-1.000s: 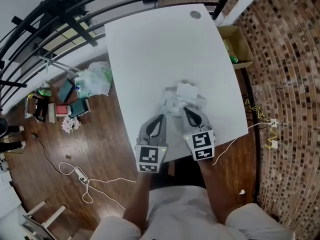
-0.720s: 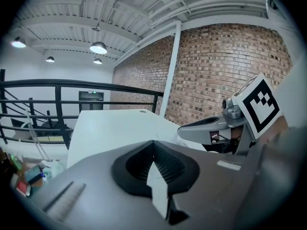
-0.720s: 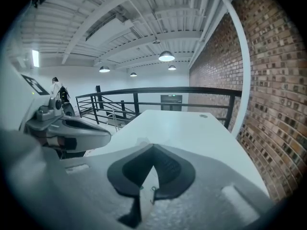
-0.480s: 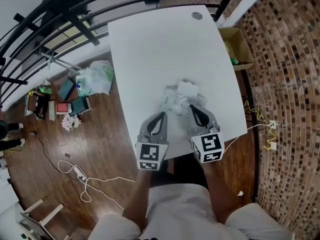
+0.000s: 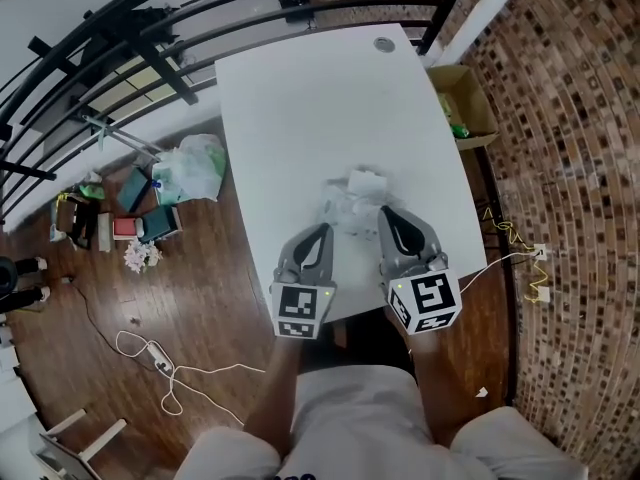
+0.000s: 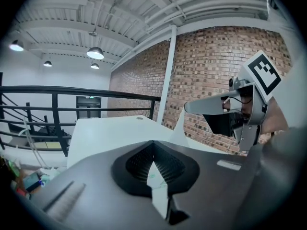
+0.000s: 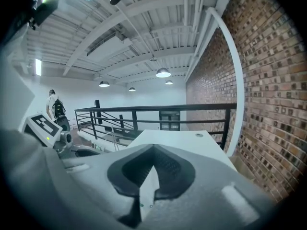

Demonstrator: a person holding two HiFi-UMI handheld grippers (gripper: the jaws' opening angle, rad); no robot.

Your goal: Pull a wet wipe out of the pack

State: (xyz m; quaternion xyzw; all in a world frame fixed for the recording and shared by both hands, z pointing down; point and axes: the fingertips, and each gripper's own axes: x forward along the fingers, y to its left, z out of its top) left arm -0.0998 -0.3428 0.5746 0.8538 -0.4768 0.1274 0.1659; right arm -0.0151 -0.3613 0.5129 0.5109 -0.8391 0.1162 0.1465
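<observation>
The pack (image 5: 350, 206) is a crumpled, pale, half-clear pouch with a white flap (image 5: 368, 181) raised at its far end. It lies on the white surface (image 5: 300, 108) towards the person's edge, just ahead of both tongs and between their tips. It is too rumpled to show a sure long axis; the flap end faces away from the person. The left tongs (image 5: 322, 231) are pressed together on a thin white strip (image 6: 157, 183) with faint green print. The right tongs (image 5: 386, 214) are clamped on a white sheet (image 7: 147, 191), which in the left gripper view slopes from their tips down towards the surface.
</observation>
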